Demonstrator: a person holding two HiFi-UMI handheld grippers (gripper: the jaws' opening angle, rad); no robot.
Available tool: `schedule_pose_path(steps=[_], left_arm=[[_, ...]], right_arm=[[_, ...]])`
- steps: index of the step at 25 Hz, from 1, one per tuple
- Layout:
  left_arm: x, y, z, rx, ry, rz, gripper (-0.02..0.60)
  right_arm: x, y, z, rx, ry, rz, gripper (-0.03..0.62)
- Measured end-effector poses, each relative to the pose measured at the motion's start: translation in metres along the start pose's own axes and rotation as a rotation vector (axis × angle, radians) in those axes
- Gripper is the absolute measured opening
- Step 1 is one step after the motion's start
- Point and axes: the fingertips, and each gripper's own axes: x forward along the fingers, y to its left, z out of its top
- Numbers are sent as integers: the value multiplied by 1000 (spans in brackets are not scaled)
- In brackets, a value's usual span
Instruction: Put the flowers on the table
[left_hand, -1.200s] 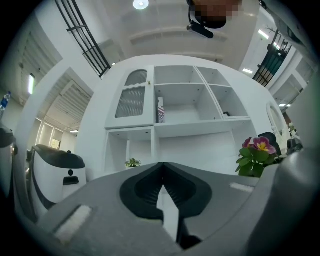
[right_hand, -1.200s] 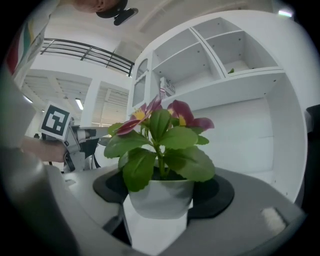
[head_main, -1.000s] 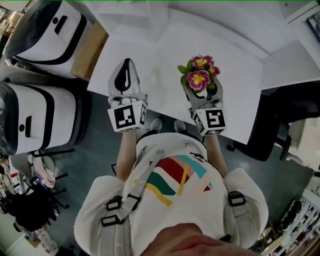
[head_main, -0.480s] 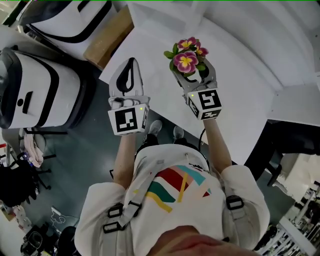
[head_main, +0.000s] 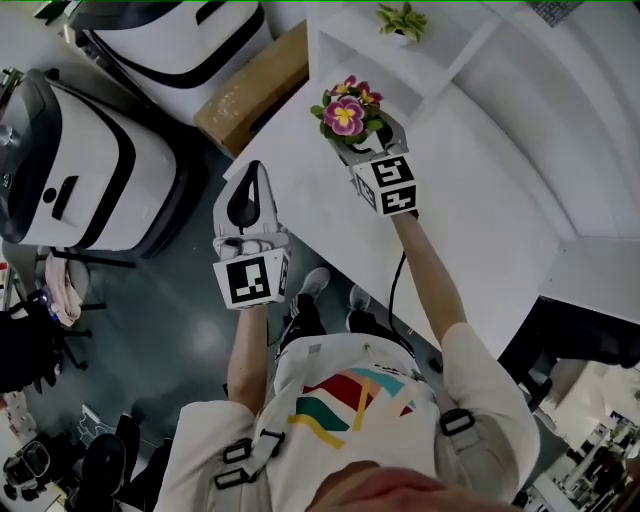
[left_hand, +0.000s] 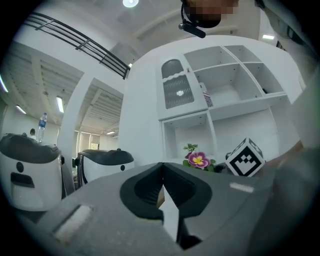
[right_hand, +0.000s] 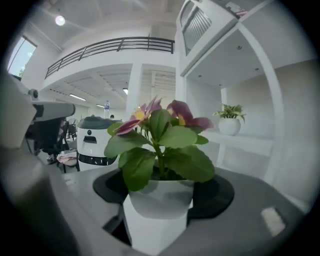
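Observation:
The flowers (right_hand: 156, 122) are pink and purple blooms with green leaves in a small white pot (right_hand: 159, 202). My right gripper (right_hand: 158, 212) is shut on that pot and holds it upright. In the head view the flowers (head_main: 345, 108) are held above the far left corner of the white table (head_main: 470, 215), with the right gripper (head_main: 352, 140) beneath them. My left gripper (head_main: 251, 175) hangs beside the table's left edge, over the floor. In the left gripper view its jaws (left_hand: 162, 192) are shut with nothing between them, and the flowers (left_hand: 198, 160) show to the right.
A white shelf unit (head_main: 440, 40) behind the table holds a small green plant in a white pot (head_main: 402, 18), also seen in the right gripper view (right_hand: 229, 121). A cardboard box (head_main: 262, 88) and two large white machines (head_main: 70, 165) stand left of the table.
The right gripper has carried the flowers forward and left, towards the table's far corner by the shelves. The left gripper has come off the table to its left side.

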Motion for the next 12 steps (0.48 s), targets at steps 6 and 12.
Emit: schedule_pose_path(steps=[6,12], left_arm=[[0,21,-29,-5,63,32,5],[-5,44,-57,-6,125,73,5]], right_arm=[[72,-8,-28,19,83,27,328],[132,-13,-64,49,154,44,328]])
